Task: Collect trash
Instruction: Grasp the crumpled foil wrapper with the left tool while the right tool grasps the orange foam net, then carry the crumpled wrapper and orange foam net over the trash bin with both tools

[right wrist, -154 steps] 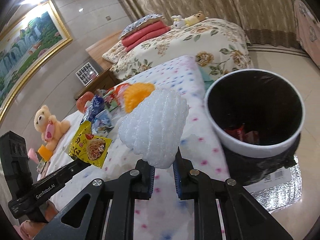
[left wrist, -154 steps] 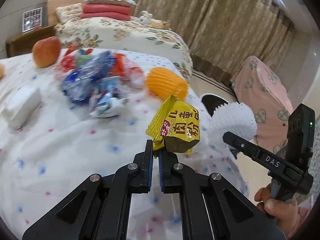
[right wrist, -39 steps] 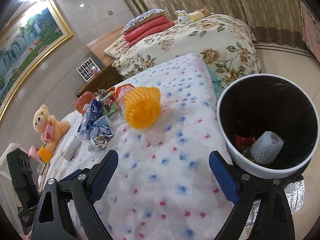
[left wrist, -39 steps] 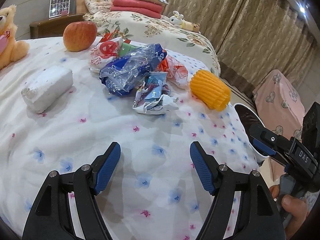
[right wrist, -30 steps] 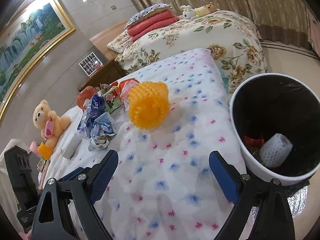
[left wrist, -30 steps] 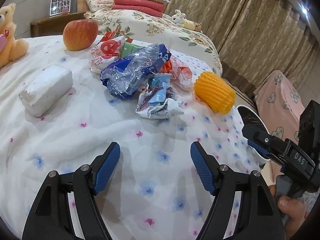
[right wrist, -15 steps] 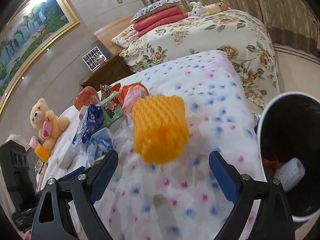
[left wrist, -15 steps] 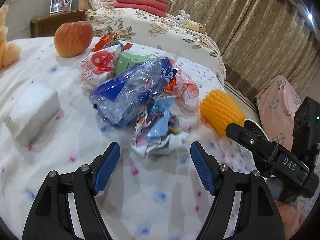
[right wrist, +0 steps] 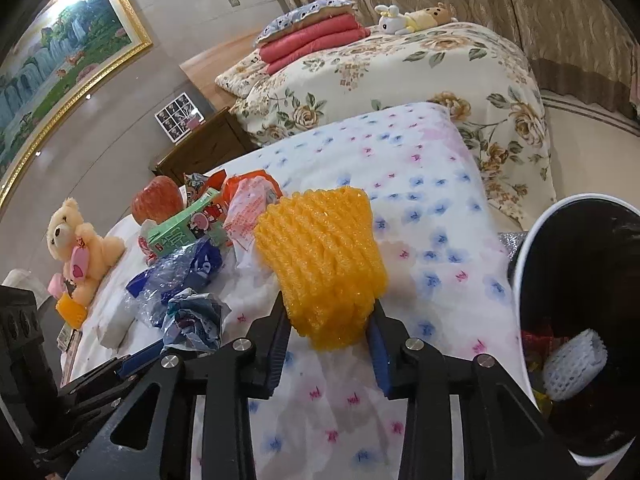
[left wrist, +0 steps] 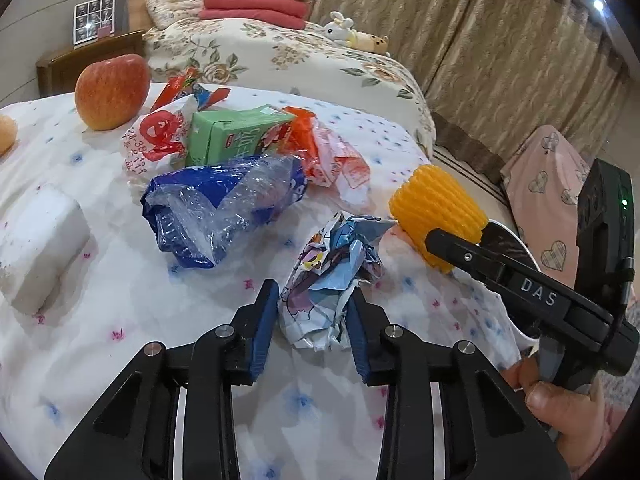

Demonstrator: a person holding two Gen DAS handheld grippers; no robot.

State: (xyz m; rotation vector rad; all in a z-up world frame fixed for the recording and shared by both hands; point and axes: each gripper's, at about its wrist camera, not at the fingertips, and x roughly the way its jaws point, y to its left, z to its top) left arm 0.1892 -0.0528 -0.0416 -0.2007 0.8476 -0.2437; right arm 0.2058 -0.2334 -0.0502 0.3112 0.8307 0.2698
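My left gripper (left wrist: 311, 312) is shut on a crumpled blue-and-white cartoon wrapper (left wrist: 334, 280), which lies on the white flowered bedspread (left wrist: 120, 300). My right gripper (right wrist: 329, 326) is shut on an orange foam fruit net (right wrist: 322, 264), also seen in the left wrist view (left wrist: 436, 212). More trash lies behind: a crumpled blue clear plastic bag (left wrist: 224, 208), a green drink carton (left wrist: 236, 136), red-and-white wrappers (left wrist: 160, 136) and orange wrappers (left wrist: 328, 152). The black-lined white bin (right wrist: 580, 320) stands at the right and holds a white foam net (right wrist: 574, 364).
A red apple (left wrist: 112, 90) and a white foam block (left wrist: 38, 244) lie on the bedspread at the left. A teddy bear (right wrist: 78, 240) sits at the far left. A flowered bed (right wrist: 400, 68) and a pink covered chair (left wrist: 552, 176) stand beyond.
Both grippers moved forward and closed: the left jaws went from wide open to gripping the cartoon wrapper, the right jaws from wide open to gripping the orange foam net.
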